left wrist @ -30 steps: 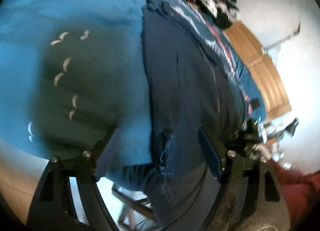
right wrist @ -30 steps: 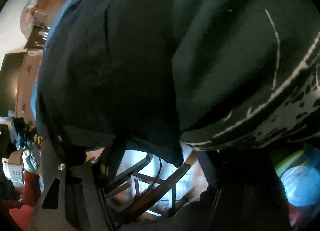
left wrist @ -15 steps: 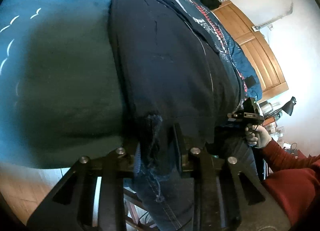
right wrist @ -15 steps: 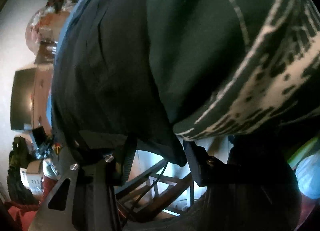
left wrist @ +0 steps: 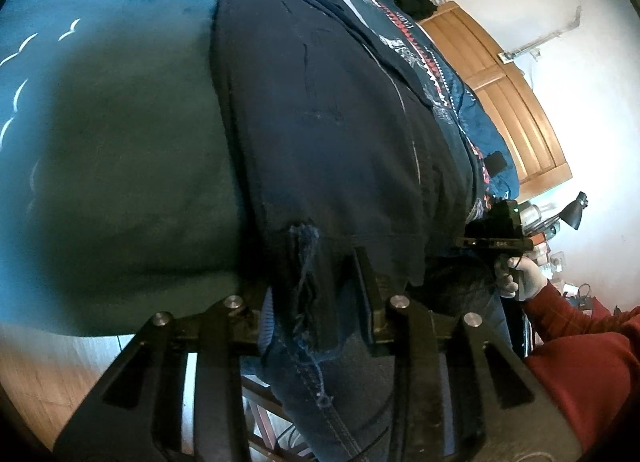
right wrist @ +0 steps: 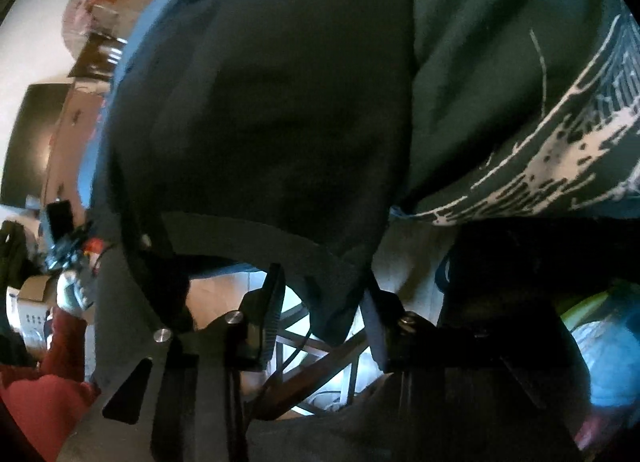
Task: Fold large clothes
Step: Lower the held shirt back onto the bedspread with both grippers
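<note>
Your left gripper (left wrist: pixel 316 302) has closed from wide onto the frayed hem of the dark garment (left wrist: pixel 340 133) lying on the bed, while your right gripper (right wrist: pixel 320 318) narrows around the opposite corner without yet pinching it.

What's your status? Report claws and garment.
Left claw shut on dark garment corner. Right claw part open around its other corner, no pinch visible. Nothing blocking.

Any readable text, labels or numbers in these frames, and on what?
None reads.
Other gripper: small pale marking on its bar, too blurred.
Bedcover: pale print along the edge, a pattern, no letters made out.
Dark garment: no text.
</note>
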